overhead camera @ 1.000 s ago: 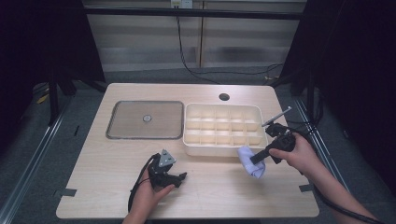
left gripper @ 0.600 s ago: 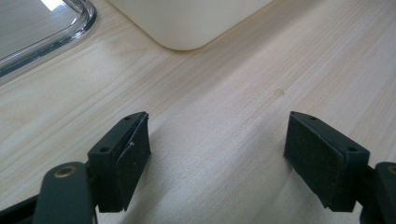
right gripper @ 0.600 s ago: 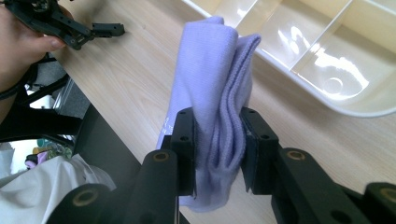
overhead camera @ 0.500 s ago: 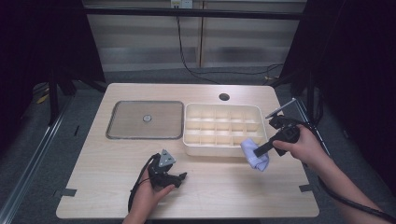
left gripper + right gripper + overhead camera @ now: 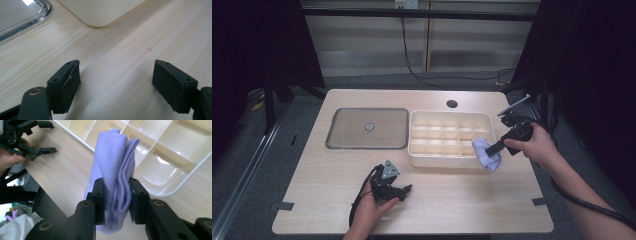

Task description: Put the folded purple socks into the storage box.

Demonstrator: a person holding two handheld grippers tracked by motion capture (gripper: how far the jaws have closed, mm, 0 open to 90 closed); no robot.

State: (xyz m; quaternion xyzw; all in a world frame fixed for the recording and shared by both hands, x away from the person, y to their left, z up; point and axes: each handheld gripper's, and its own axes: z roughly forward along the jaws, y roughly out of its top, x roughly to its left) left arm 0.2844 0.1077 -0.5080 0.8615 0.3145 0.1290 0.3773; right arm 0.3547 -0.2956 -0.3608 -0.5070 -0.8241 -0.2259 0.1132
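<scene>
At the right edge of the counter (image 5: 337,210), the right hand-held gripper (image 5: 493,148) is clamped on a folded lavender cloth (image 5: 486,153), its jaws pressed against the fabric from both sides. The cloth hangs at the near right corner of the cream divided tray (image 5: 451,160), partly over the rim and partly over the wood; the right gripper view shows the cloth (image 5: 117,187) bunched between the jaws above the tray's compartments (image 5: 172,162). Left of the tray lies a flat clear lid (image 5: 367,128) with a small central knob. Nearer the person, the left hand-held gripper (image 5: 404,189) rests low on the bare counter, well apart from the tray, jaws spread wide and holding nothing; its own view shows wood grain between them and the tray's corner (image 5: 100,12) ahead.
</scene>
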